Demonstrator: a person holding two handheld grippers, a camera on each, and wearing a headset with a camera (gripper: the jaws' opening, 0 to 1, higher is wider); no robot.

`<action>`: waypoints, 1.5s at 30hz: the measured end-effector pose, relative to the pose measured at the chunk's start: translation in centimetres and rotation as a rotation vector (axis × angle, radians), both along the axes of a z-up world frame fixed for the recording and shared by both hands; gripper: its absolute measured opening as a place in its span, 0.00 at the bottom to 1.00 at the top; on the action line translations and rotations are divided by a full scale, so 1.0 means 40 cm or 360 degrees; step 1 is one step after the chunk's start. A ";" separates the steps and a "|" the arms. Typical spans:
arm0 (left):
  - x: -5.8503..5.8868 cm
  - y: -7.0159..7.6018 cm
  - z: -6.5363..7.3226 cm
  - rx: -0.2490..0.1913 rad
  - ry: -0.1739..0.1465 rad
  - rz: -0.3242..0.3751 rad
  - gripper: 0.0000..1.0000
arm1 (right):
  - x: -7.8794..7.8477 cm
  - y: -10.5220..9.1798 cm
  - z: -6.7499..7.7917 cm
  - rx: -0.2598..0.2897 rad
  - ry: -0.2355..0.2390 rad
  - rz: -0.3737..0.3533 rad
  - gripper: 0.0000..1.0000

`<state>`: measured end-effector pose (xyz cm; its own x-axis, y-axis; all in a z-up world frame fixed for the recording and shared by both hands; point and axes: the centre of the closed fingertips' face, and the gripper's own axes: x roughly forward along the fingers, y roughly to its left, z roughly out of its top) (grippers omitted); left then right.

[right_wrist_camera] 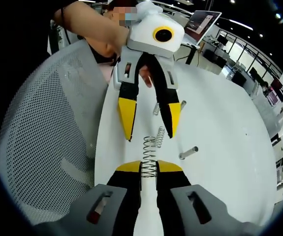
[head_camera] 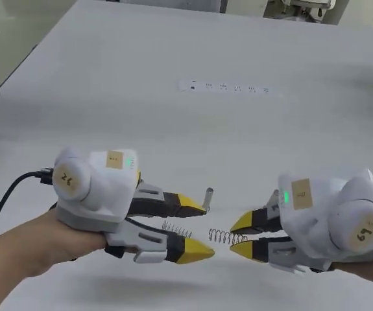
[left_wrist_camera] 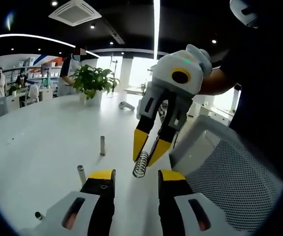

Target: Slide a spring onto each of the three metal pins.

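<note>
Your right gripper (right_wrist_camera: 149, 167) is clamped on one end of a spring (right_wrist_camera: 150, 146) near the table's (head_camera: 173, 129) near edge. Your left gripper (head_camera: 205, 229) faces it, jaws wide apart and holding nothing. The pins (left_wrist_camera: 102, 145) stand just beside. Open tabletop stretches toward the far edge.

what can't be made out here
1. Head view: the left gripper covers any pins beside the pin.
2. Right gripper view: the right gripper hides the near end of the held spring.
3. Left gripper view: small object at the lower left, too small to name.
</note>
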<state>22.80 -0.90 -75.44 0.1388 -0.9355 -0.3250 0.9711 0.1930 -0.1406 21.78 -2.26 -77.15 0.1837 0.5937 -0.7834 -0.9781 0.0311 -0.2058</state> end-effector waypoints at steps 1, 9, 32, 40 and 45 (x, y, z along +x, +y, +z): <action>-0.002 -0.004 0.001 -0.0007 0.0007 -0.0006 0.26 | 0.001 0.002 0.003 0.0008 -0.0003 -0.0002 0.08; 0.000 -0.012 0.003 -0.0032 0.0016 0.0014 0.21 | -0.003 0.015 0.017 0.0063 0.0015 0.0000 0.08; -0.017 -0.028 0.015 -0.0088 0.0006 -0.0029 0.03 | -0.008 0.022 0.028 0.0056 -0.0025 0.0070 0.08; -0.020 -0.030 0.020 -0.0100 0.0002 -0.0041 0.02 | -0.007 0.020 0.032 0.0092 -0.0013 0.0044 0.08; -0.028 -0.031 0.025 -0.0104 0.0011 -0.0056 0.02 | -0.011 0.017 0.033 0.0133 0.0028 0.0008 0.11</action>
